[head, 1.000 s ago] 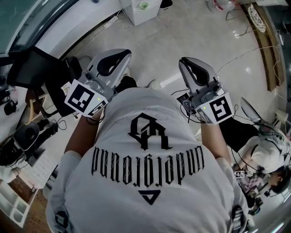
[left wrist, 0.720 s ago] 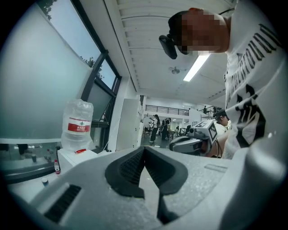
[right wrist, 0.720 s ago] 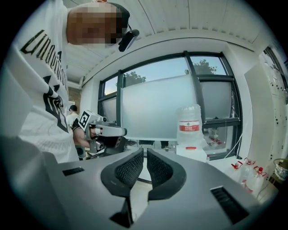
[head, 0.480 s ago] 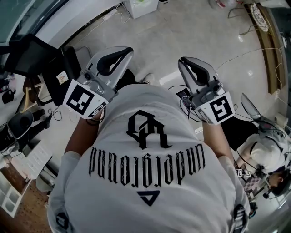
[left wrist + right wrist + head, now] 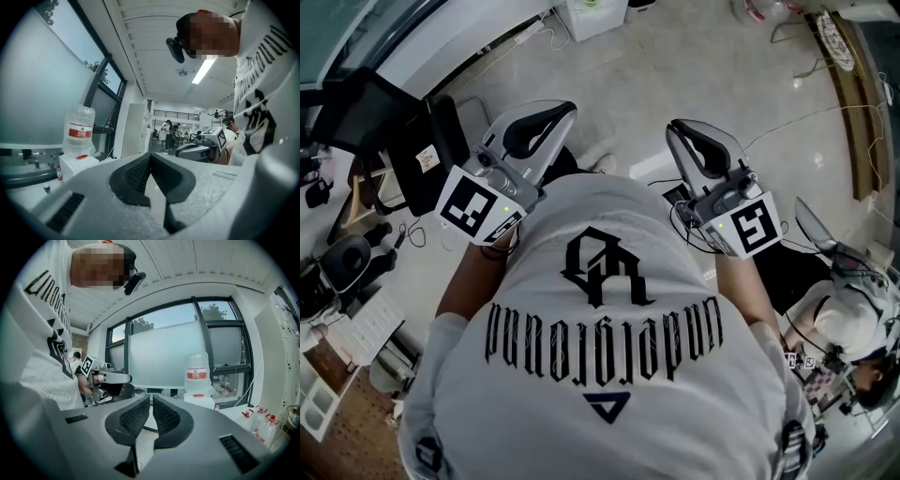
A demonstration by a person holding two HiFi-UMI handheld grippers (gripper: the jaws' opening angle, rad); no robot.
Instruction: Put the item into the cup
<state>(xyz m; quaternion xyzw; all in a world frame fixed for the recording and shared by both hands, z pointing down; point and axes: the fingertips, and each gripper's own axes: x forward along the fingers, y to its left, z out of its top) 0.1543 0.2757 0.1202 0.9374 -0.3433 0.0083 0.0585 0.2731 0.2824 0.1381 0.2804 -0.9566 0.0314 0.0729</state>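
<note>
Head view shows you holding the left gripper and right gripper up by your chest, over the floor, maybe just carrying them. Both are pinched shut on nothing. No cup or item shows anywhere.

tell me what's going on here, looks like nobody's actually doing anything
A person in a white printed shirt stands holding the left gripper and the right gripper out in front of the chest, above the floor. Both are empty: the left's jaws meet at the tips, and the right's are closed to a thin slit. No cup or item shows in any view, only a room with a water bottle on a dispenser. The task isn't under way.
</note>
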